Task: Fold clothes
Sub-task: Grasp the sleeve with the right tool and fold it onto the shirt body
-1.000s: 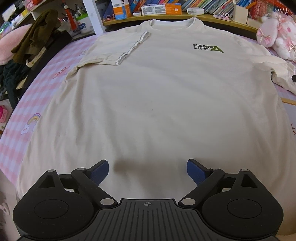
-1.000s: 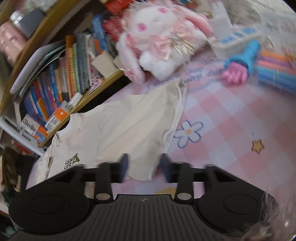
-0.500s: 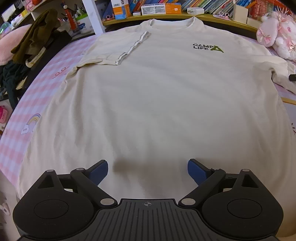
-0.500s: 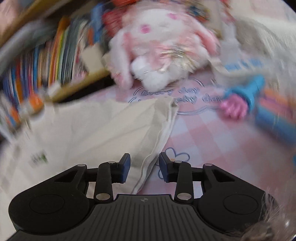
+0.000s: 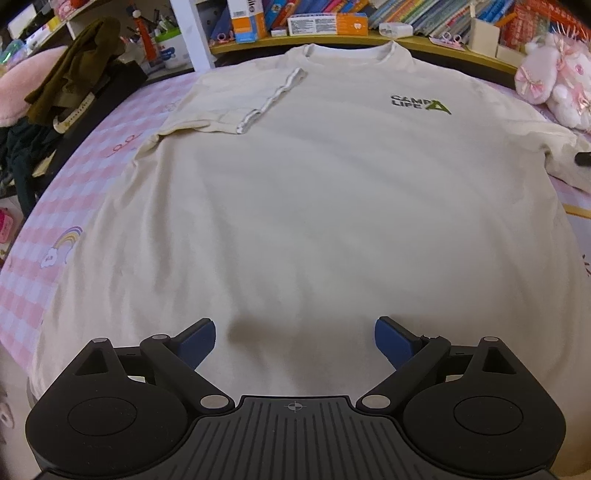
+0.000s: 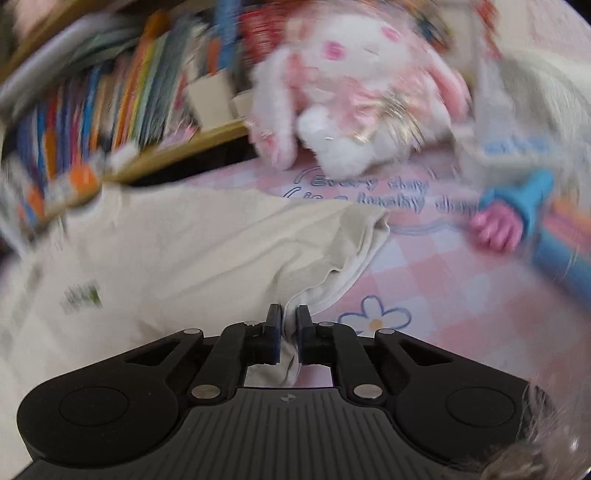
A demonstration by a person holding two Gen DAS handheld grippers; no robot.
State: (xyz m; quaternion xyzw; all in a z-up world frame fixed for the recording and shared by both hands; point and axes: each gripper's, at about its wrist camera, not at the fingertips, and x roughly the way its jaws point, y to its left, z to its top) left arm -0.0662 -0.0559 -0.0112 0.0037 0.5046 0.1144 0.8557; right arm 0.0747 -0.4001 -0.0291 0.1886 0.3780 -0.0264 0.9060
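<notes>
— pinching what?
— right gripper [image 6: 289, 328] clamps the t-shirt [image 5: 314, 206] sleeve [image 6: 332, 266]; shirt flat on the pink bedsheet [image 5: 74, 206].
— left?
— left gripper [image 5: 294, 341] spread wide above the hem. plush bunny [image 6: 354, 99] and bookshelf [image 5: 369, 35] crowd the far edge.

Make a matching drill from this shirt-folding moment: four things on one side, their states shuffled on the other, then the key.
1. left tool
2. right tool
3. left sleeve
4. plush

A. folded onto the shirt
B. open above the hem
C. beside the bookshelf
D. shut on the right sleeve

Pairs: 1-B, 2-D, 3-A, 4-C
</notes>
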